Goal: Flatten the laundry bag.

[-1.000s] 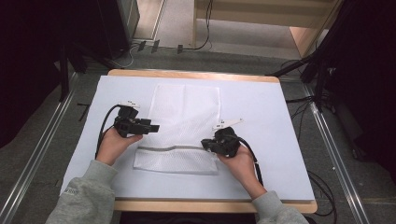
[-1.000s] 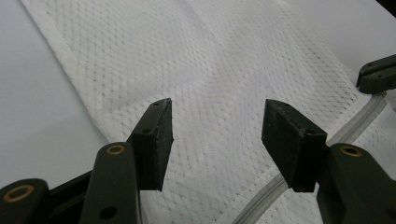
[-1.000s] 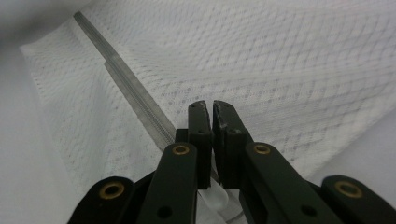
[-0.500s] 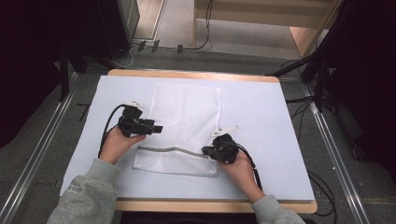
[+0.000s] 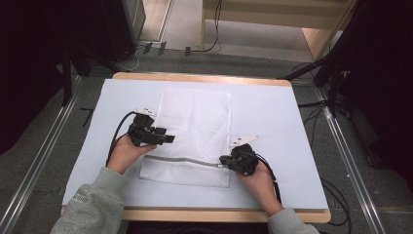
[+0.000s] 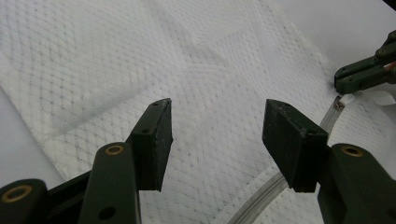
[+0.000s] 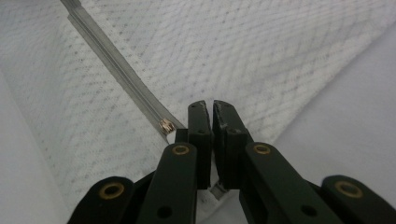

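From the left, our left hand (image 5: pixel 125 152) rests on the white-covered worktop (image 5: pixel 292 126) at the left edge of the white mesh bag (image 5: pixel 195 122), which lies flat near the middle of the worktop with its long side running away from us. The left gripper (image 5: pixel 165 139) in that hand lies level over the bag's left part, pointing to the right just above the zip line. In the left gripper view its two black jaws stand wide apart with nothing between the pads; the mesh bag (image 6: pixel 196 60) lies under them, and the grey zip (image 6: pixel 261 200) curves past the right-hand jaw. Moving right, the zip (image 5: pixel 187 161) runs across the near part of the bag in the high view, from its left side to its right edge, and the band of mesh below it reaches towards us. At the right end of the zip sits the right gripper (image 5: pixel 225 161), held in our right hand (image 5: pixel 255 178) and pointing left. In the right gripper view, the right gripper (image 7: pixel 213 109) has its jaws pressed together, with only a thin slit between the pads, and the small metal slider (image 7: pixel 166 125) sits just left of the tips at the end of the zip (image 7: pixel 116 65). We cannot tell whether the pull tab is pinched between the pads.
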Demonstrator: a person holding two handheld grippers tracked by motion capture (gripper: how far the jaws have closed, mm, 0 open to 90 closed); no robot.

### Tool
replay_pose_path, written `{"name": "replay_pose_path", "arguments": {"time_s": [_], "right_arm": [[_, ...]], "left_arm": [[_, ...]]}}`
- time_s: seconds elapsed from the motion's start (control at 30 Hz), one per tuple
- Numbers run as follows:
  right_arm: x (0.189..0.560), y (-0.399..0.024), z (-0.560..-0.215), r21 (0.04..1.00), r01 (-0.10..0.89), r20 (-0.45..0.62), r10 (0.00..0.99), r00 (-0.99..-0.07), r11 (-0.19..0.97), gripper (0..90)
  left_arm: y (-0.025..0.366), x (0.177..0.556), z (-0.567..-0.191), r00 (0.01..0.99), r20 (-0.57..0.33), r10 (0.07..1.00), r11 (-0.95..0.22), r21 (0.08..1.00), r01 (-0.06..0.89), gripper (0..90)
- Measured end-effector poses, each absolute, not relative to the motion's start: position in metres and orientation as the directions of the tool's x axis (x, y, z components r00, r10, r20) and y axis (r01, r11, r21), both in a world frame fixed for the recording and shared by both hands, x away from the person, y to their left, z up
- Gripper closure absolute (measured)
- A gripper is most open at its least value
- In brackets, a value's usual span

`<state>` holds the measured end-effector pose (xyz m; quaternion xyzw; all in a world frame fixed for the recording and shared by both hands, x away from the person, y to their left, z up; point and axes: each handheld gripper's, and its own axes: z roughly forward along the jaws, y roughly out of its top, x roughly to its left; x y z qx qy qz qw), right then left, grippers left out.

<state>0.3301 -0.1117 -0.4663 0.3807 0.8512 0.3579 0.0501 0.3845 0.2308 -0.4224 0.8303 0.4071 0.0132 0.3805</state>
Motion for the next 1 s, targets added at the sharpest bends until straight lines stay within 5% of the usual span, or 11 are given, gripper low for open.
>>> {"name": "replay_pose_path", "arguments": {"time_s": [1.0], "right_arm": [[0.3208, -0.1095, -0.4666, 0.623, 0.643, 0.278, 0.643, -0.714, 0.445, 88.0]], "left_arm": [[0.2233, 0.3791, -0.4261, 0.682, -0.284, 0.674, -0.401, 0.635, 0.661, 43.4]]}}
